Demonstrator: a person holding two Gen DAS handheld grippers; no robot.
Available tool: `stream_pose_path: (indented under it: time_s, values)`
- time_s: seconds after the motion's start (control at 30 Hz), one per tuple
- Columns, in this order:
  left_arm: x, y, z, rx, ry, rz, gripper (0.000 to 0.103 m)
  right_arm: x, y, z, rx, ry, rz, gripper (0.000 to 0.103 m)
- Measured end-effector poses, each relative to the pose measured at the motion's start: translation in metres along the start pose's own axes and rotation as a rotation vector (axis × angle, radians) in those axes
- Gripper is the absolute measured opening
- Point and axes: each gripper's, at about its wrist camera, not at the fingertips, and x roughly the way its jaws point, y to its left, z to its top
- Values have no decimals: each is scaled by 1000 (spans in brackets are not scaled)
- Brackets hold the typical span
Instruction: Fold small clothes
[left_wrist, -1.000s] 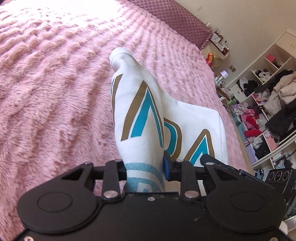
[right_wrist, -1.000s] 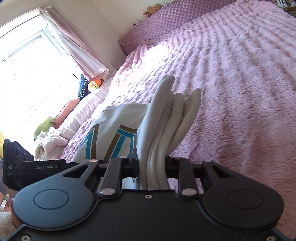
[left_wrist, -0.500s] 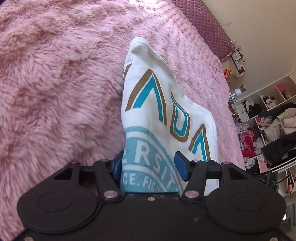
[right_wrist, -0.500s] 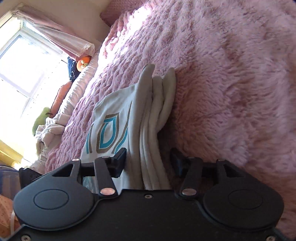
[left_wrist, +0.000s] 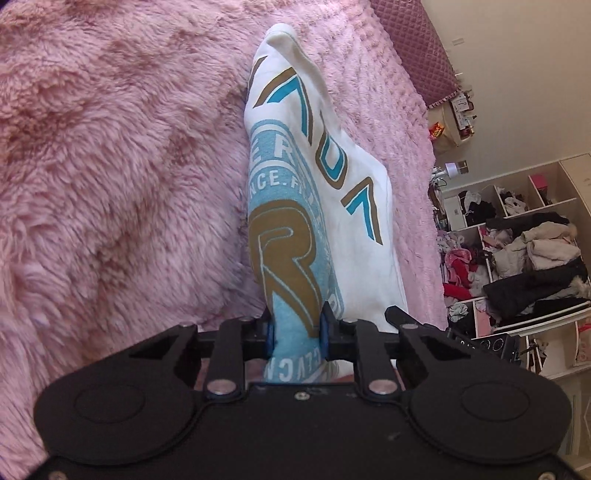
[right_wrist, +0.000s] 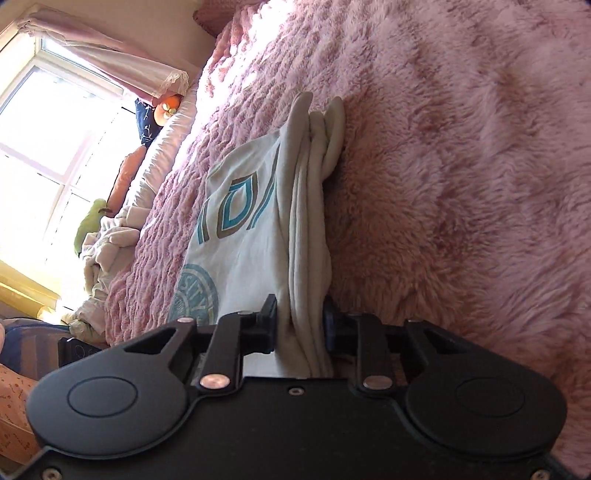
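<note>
Shirt (left_wrist: 332, 206): white cotton, folded, printed with teal and gold letters and a pale blue round seal; it lies on the bed, its two near corners lifted in my jaws.
Bed cover (left_wrist: 110, 166): thick pink plush, deep shaggy pile, rippled in rows farther off.
Left gripper (left_wrist: 294, 334): my jaws are closing, blue pads pressing on a bunched, printed fold of the shirt.
Right gripper (right_wrist: 301, 325): my jaws are closing on a stack of several smooth, rounded layer edges (right_wrist: 314, 206) of the shirt.
Shelves (left_wrist: 517, 236): white cubbies beyond the bed, stuffed with crumpled clothes.
Window (right_wrist: 48, 122): bright, with a pink lace-edged curtain.
</note>
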Motion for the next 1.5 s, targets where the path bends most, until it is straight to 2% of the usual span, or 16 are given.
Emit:
stream_pose_path:
  time_s: [0.1, 0.17, 0.23, 0.3, 0.37, 0.47, 0.53, 0.67, 0.83, 0.9, 1.03, 1.13, 1.2, 1.3, 1.4, 1.5]
  values:
    - [0, 3, -15, 58, 34, 29, 18, -7, -2, -12, -16, 14, -28, 23]
    - [8, 12, -27, 88, 63, 108, 32, -1, -11, -22, -70, 29, -96, 24]
    - [6, 20, -38, 104, 60, 105, 33, 0, -16, -27, -116, 21, -119, 30]
    - [-7, 23, -43, 99, 66, 92, 33, -9, -17, -25, -91, 7, -122, 37]
    - [-25, 20, -46, 101, 65, 120, 35, -22, -6, -23, -120, -23, -179, 45]
    - [-55, -4, -44, 191, -26, 170, 44, -40, 29, -25, -259, -120, -242, 45]
    - [-64, -19, -40, 225, -94, 159, 46, -45, 55, -30, -370, -168, -240, 45]
    - [-46, -49, -35, 303, -160, 149, 47, -23, 86, -46, -539, -167, -240, 28]
    - [-7, -41, -43, 283, -101, 178, 47, 11, 76, -60, -546, -104, -382, 18]
    - [9, -31, -49, 261, -84, 185, 47, 14, 63, -70, -559, -96, -437, 7]
    - [10, -16, -52, 231, -83, 153, 49, 9, 51, -71, -535, -62, -411, 4]
    - [-2, -33, -38, 243, -104, 142, 47, 3, 65, -58, -538, -93, -377, 5]
    - [-10, -56, -23, 328, -189, 162, 50, 2, 77, -45, -558, -161, -337, 5]
    - [-3, -78, 7, 422, -289, 232, 56, 19, 94, -17, -614, -258, -343, 6]
    - [21, -78, 34, 419, -301, 318, 56, 46, 91, 9, -601, -272, -387, 6]
    - [49, -69, 52, 377, -238, 418, 56, 68, 75, 20, -583, -241, -489, 6]
